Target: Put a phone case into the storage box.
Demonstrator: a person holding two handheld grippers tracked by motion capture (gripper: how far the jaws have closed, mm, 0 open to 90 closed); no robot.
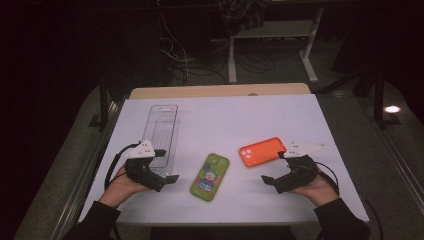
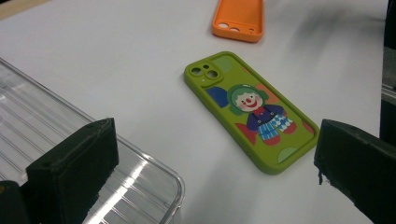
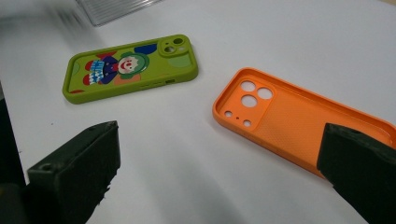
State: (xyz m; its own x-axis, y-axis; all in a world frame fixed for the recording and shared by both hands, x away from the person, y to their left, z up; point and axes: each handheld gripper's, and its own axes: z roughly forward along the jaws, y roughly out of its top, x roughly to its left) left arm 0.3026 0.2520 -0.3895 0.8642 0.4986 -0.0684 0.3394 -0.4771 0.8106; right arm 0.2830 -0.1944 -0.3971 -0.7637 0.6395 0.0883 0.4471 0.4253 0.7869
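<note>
On the white table (image 1: 225, 115), three things lay between the person's two hands: a clear ribbed plastic tray (image 1: 163, 134) toward the left, a green phone case (image 1: 210, 176) with a clown figure printed on its back in the middle, and an orange phone case (image 1: 262, 151) toward the right. The green case lay with its printed back up, its camera cut-outs at the far end in the high view. The orange case lay hollow side up, so that its textured inner face and round lens holes showed in the right gripper view. The two cases were near each other but apart, and the tray stood well clear of both. The left gripper (image 1: 162, 166) hovered at the near end of the tray, its jaws spread wide with nothing between them; in the left gripper view one jaw stood over the tray's corner (image 2: 140, 186) and the green case (image 2: 250, 109) lay ahead. The right gripper (image 1: 278, 167) was held just beside the orange case (image 3: 303, 123), its jaws likewise wide apart and holding nothing, one jaw overlapping the case's near end in its own view.
</note>
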